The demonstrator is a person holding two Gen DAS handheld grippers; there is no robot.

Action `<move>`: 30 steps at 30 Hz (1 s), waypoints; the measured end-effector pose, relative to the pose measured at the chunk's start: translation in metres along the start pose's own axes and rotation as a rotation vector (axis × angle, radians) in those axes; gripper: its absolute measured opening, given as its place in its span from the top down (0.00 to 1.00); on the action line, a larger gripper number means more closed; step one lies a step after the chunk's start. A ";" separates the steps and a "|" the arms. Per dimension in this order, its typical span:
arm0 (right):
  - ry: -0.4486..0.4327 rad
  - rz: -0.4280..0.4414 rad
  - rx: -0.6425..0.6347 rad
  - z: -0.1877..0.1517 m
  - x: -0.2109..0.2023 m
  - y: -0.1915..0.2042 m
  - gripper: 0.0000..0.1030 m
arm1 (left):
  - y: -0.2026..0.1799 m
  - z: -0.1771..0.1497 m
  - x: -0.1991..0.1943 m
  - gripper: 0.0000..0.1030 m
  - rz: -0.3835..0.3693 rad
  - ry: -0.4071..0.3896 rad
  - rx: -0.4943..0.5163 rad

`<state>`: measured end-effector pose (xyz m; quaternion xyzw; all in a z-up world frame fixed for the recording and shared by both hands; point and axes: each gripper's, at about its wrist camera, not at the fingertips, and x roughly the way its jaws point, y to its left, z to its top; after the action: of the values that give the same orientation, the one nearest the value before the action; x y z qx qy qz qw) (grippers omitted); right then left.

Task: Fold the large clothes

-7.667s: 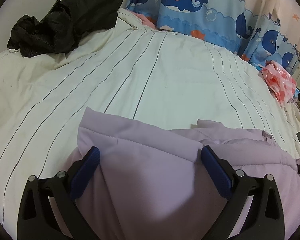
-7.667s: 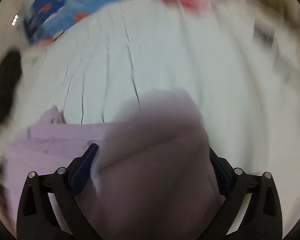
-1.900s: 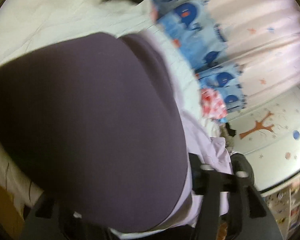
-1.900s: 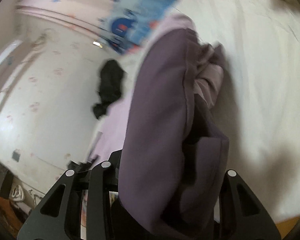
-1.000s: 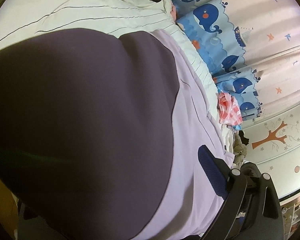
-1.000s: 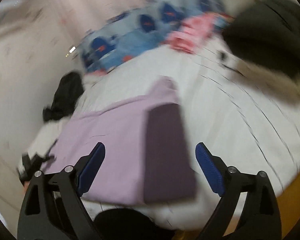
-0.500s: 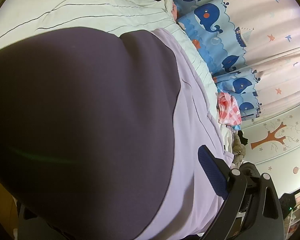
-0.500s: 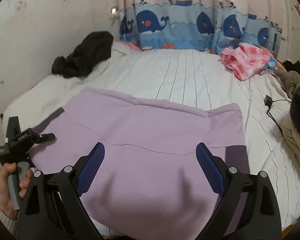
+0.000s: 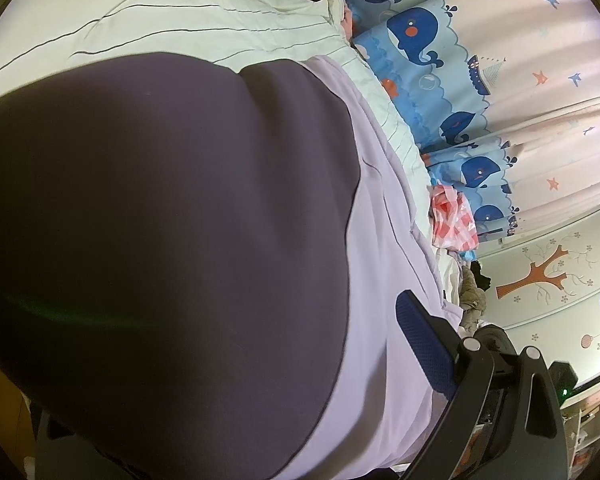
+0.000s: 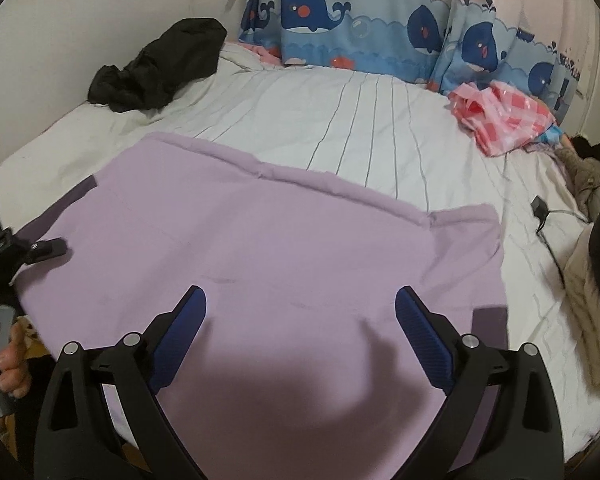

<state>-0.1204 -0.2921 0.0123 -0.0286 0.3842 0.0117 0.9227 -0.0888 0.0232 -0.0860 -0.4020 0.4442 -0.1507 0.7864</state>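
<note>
The lilac garment [image 10: 260, 240] lies flat on the bed [image 10: 380, 140]; right tool [image 10: 300, 336] released above its near edge, left tool [image 10: 40, 249] grasping its left edge.

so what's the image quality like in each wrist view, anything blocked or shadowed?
Left wrist: dark out-of-focus purple fabric fills most of the frame, hiding one finger; faint green flare streak low left. Right wrist: sharp, heavy fisheye bend; tongs' shadow falls on the lilac garment between the open right tongs.
</note>
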 end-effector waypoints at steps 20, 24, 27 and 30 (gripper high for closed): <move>0.047 -0.033 0.063 -0.003 0.109 -0.017 0.07 | 0.039 0.012 -0.001 0.11 -0.117 -0.015 -0.199; 0.058 -0.051 0.050 -0.003 0.112 -0.015 0.07 | 0.038 0.015 0.004 0.13 -0.129 -0.006 -0.180; 0.060 -0.050 0.048 -0.005 0.113 -0.015 0.07 | 0.032 0.009 -0.002 0.37 -0.157 -0.010 -0.118; 0.051 -0.037 0.044 -0.008 0.110 -0.016 0.07 | 0.026 -0.002 -0.015 0.46 -0.175 -0.028 -0.058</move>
<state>-0.0478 -0.3085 -0.0701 -0.0156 0.4070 -0.0147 0.9132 -0.1026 0.0476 -0.0977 -0.4639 0.4004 -0.2005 0.7644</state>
